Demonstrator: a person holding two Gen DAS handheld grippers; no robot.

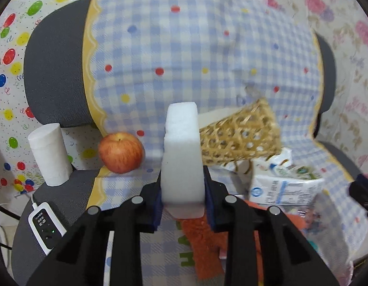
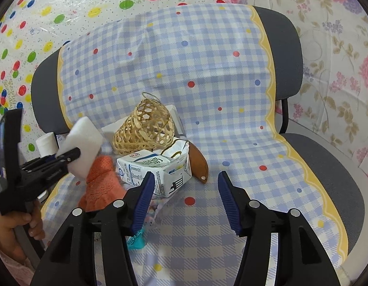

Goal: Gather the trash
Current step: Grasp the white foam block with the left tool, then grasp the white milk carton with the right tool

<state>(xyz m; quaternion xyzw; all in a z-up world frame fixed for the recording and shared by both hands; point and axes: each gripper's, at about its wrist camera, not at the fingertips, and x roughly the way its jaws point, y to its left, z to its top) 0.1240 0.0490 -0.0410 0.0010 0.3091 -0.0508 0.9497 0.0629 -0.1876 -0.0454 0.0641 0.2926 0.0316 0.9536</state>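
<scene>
A white foam block (image 1: 182,157) is gripped between the pads of the left gripper (image 1: 183,205), which are pressed against its two long sides; the block stands upright in the jaws and is lifted clear of the chair (image 2: 281,38). In the right wrist view the same block (image 2: 82,146) is seen at the left, raised above an orange knitted cloth (image 2: 101,181), with the left gripper (image 2: 64,158) held by a hand (image 2: 15,224) at the lower left edge. The right gripper (image 2: 185,201) is released, its blue pads (image 2: 228,197) standing wide apart with nothing between them, above the checked cloth (image 2: 207,95) that is draped over the chair's seat and back. On that cloth, near the middle of the seat, a crushed milk carton (image 2: 155,169) is lying on its side, with a woven basket (image 2: 144,130) tipped over just behind it and touching it. A brown leather piece (image 2: 199,164) is seen beside the carton's right end. A clear plastic bag (image 2: 152,212) with small coloured bits inside lies in front of the carton, partly hidden by the right gripper's left finger. In the left wrist view an apple (image 1: 121,152) rests at the left edge of the checked cloth, a roll of paper (image 1: 50,153) stands upright just left of it, and a small white controller with a cord (image 1: 46,227) lies nearer, on the bare grey seat.
</scene>
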